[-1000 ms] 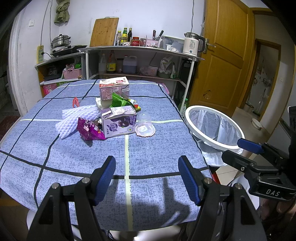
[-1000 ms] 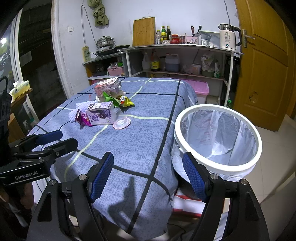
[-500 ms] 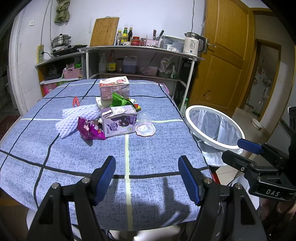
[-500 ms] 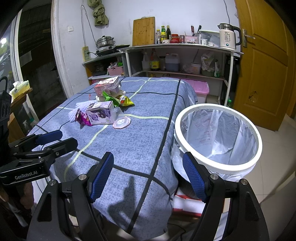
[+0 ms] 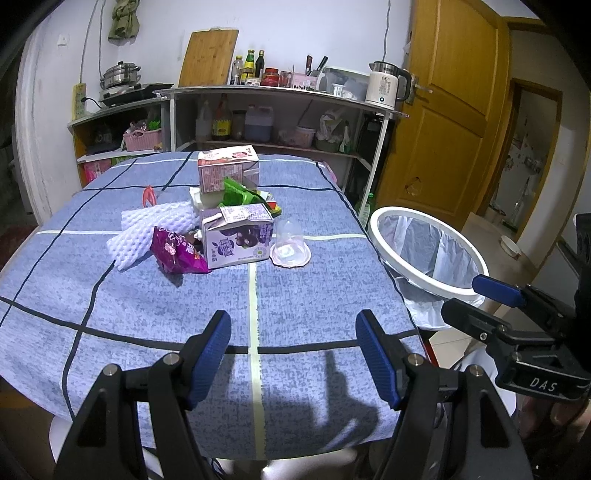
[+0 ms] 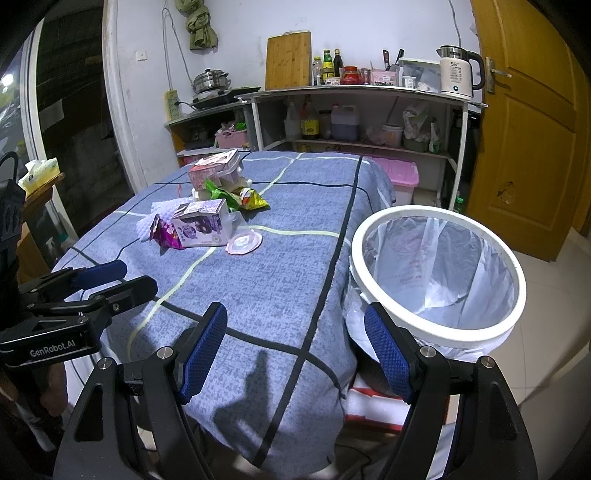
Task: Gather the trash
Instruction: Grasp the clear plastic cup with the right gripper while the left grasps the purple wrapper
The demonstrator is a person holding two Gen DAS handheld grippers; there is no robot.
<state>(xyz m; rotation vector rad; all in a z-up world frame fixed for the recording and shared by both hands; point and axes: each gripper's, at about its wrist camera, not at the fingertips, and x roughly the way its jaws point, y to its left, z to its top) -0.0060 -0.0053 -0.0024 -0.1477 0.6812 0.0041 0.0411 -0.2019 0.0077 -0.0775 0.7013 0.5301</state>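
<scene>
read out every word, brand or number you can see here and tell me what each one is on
"GenRobot.AI": on the left gripper body.
"DAS": on the right gripper body.
"55": on the white kettle.
Print on the purple carton, pink carton and magenta wrapper: too blurred to read.

White walls (image 5: pixel 303 33), wooden door (image 5: pixel 450 110)

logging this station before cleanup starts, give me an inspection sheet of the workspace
surface: table under a blue checked cloth, near half bare.
job's things: purple carton, pink carton, foam net, purple wrapper, green wrapper and clear cup piled mid-table; lined bin at the table's right edge, no trash seen in it.
clutter: nothing seen beyond the pile.
grippers: left gripper and right gripper open, empty, at the near edge.
cables: wall cords behind the shelves.
surroundings: kettle, door.
</scene>
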